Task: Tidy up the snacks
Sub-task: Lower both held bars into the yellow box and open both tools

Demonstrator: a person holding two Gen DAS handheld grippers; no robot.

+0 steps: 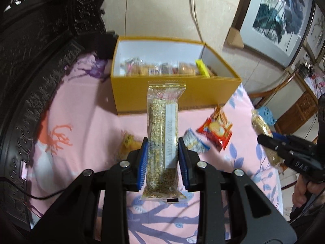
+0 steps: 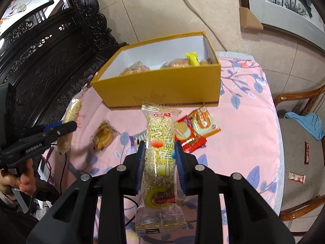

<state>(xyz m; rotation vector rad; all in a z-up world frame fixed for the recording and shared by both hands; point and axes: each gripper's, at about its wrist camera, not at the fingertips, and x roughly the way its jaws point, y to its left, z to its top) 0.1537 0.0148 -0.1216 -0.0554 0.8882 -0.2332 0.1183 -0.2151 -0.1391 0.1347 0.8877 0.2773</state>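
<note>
My left gripper (image 1: 162, 144) is shut on a clear-wrapped sesame bar (image 1: 162, 134), back side up with a date strip, held above the pink cloth and pointing at the yellow box (image 1: 174, 93). My right gripper (image 2: 159, 148) is shut on a second sesame bar (image 2: 161, 154), printed side up, also pointing at the yellow box (image 2: 162, 85). The box is open and holds several wrapped snacks and a yellow packet (image 2: 192, 58). Each gripper shows in the other's view, the right one (image 1: 262, 139) and the left one (image 2: 71, 125), both with their bars.
On the pink cloth lie a red biscuit packet (image 2: 187, 136), an orange packet (image 2: 205, 122), a small cake (image 2: 103, 136) and a blue-white packet (image 1: 195, 140). A wooden chair (image 2: 300, 142) at right carries a blue cloth and two small packets. Dark carved furniture stands at left.
</note>
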